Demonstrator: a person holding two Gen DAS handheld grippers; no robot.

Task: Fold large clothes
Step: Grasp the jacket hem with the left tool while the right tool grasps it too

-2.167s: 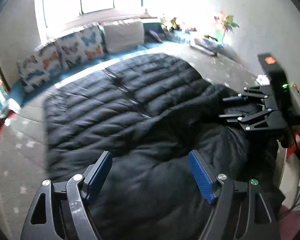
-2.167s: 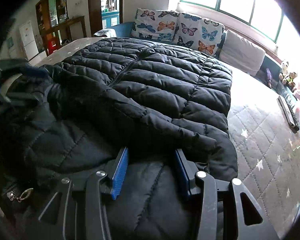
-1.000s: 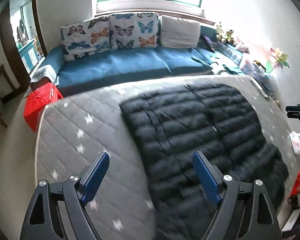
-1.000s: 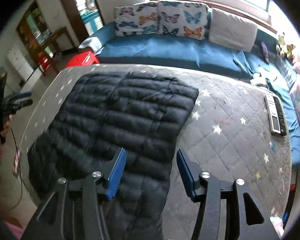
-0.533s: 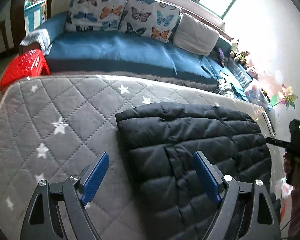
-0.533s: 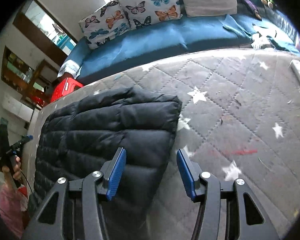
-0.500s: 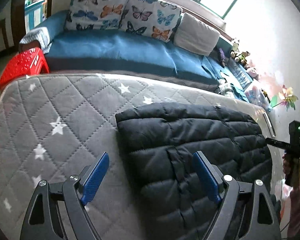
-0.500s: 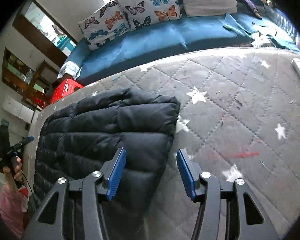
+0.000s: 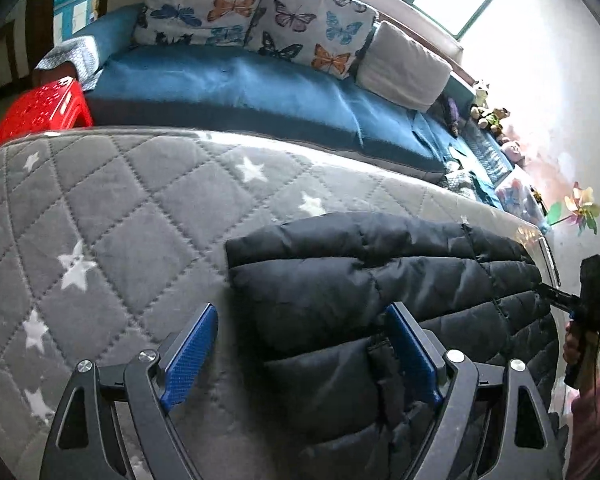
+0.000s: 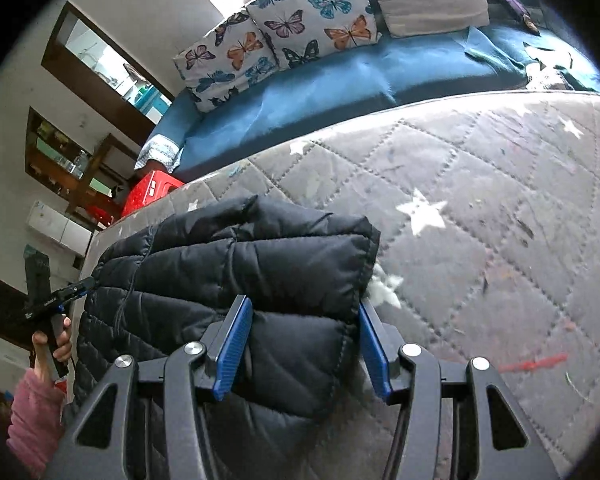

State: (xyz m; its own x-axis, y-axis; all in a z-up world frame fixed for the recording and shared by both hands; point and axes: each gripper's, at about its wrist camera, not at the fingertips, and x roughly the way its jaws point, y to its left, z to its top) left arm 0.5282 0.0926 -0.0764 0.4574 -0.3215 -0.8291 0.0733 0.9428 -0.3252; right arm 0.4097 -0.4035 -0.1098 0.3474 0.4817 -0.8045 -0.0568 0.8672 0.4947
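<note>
So right up close, the left gripper (image 9: 300, 364) has its blue pads spread wide with nothing between them but bare mattress on one side and the near edge of the black puffer jacket (image 9: 380, 292) on the other. The right gripper (image 10: 304, 344) sits about half open, straddling the opposite far corner of the jacket; as far as I can tell the pads aren't pressing on the fabric, so nothing is gripped.

The jacket itself lies flat on the grey star-quilted mattress (image 9: 120, 208), with its far hem running straight across between the two tools. Looks to me like the step here is grabbing both far corners to bring that end back over the rest.

Tips if you're doing this: go for the corners themselves, not the middle of a puffy panel. That slick shell fabric will probably squirt out of the pads if you only pinch the padding. Get one pad under the hem and one on top, and catch both layers. Close both sides before lifting so the fold stays square, and lift together, otherwise the hem will likely skew.

Further back there's a blue bench cushion (image 9: 240, 84) with butterfly pillows (image 9: 260, 16) under the window, well clear of the work. A red stool (image 9: 40, 112) sits off the mattress corner, no issue either.
</note>
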